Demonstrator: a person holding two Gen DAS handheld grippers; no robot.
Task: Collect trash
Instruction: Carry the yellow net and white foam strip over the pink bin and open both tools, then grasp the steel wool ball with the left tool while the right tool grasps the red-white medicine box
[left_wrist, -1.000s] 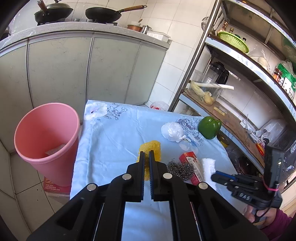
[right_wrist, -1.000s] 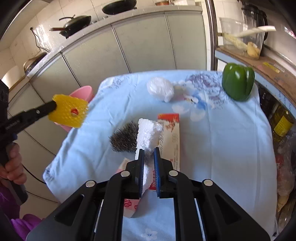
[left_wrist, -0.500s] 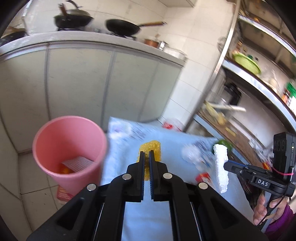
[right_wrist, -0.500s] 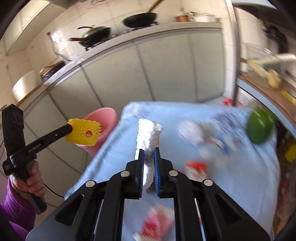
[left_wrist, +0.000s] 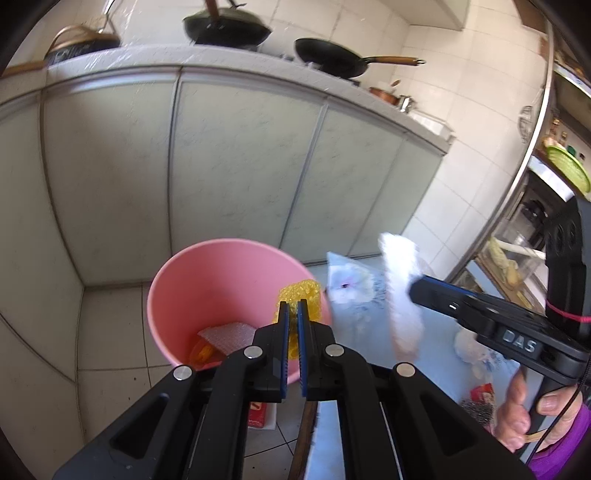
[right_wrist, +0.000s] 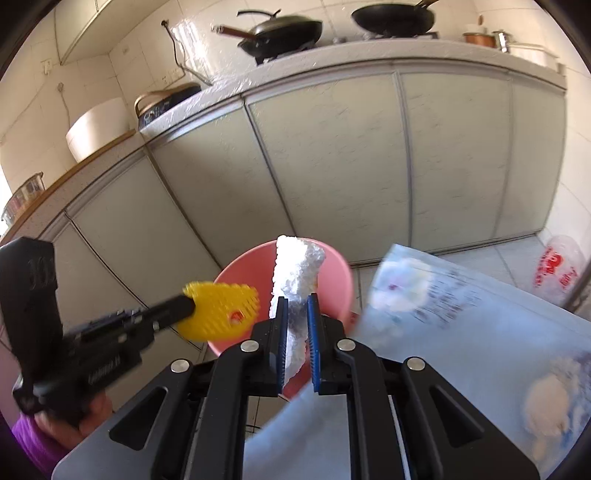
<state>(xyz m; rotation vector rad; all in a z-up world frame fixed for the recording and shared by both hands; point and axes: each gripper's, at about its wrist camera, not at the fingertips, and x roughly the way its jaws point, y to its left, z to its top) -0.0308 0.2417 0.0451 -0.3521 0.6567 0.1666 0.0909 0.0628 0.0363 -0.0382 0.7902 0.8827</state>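
Above the pink bin (left_wrist: 236, 291), left gripper (left_wrist: 291, 314) pinches the yellow mesh pad (right_wrist: 221, 310) at the near-right rim. Right gripper (right_wrist: 295, 321) clamps the white foam strip (right_wrist: 295, 273), long axis upright, just table-side of the bin. Left appears nearer the opening, so its drop probably comes first.

The left gripper (left_wrist: 292, 314) is pinching a yellow mesh piece (left_wrist: 300, 295) over the near rim of the pink bucket (left_wrist: 207, 280), which is sitting on the tiled floor before the grey cabinets (left_wrist: 240, 166). To the right, the right gripper (left_wrist: 424, 291) is holding a white foam strip (left_wrist: 400, 288) upright above the blue tablecloth (left_wrist: 436, 354).
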